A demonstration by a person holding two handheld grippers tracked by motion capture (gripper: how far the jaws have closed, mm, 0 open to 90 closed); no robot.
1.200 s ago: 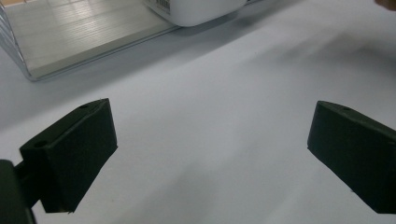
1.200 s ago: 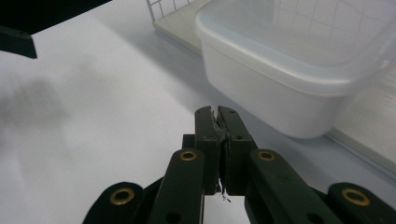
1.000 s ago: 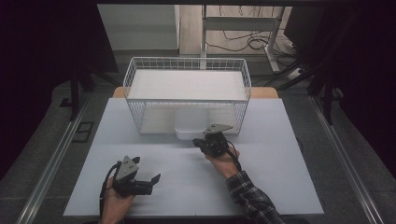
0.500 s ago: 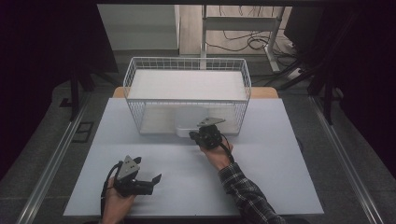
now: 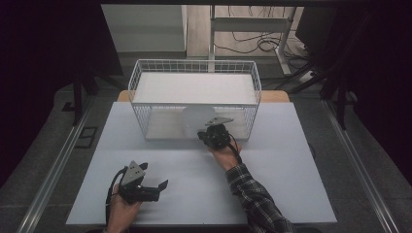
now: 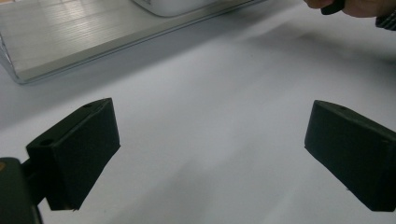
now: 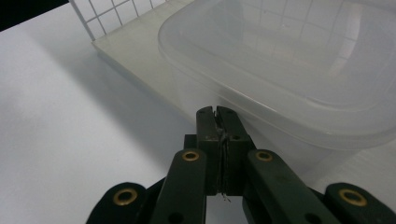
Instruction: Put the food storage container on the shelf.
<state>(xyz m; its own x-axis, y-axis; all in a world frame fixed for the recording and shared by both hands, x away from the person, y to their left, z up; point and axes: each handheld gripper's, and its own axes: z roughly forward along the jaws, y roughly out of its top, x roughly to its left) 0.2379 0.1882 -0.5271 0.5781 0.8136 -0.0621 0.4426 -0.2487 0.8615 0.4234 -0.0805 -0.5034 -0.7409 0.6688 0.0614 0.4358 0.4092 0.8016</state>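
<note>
A translucent plastic container [image 5: 197, 119] stands at the front of a white wire basket [image 5: 145, 73]; in the high view it looks tipped up. Its rim and pale wall [image 7: 289, 88] loom close in the right gripper view. My right gripper [image 5: 204, 134] is shut, and its tips [image 7: 217, 112] sit right at the container's wall just under the rim. I see nothing held between the jaws. Near the table's front left, my left gripper [image 5: 158, 189] rests low over the table, open and empty [image 6: 210, 154].
The basket sits at the back middle of the white table [image 5: 291, 184], over a flat pale board [image 6: 70, 46] that juts out at its front. Dark floor and metal rails [image 5: 48, 179] flank the table.
My right gripper has moved forward and a little left, up to the basket's front. The container now shows taller there than a second ago. The left gripper has stayed put.
</note>
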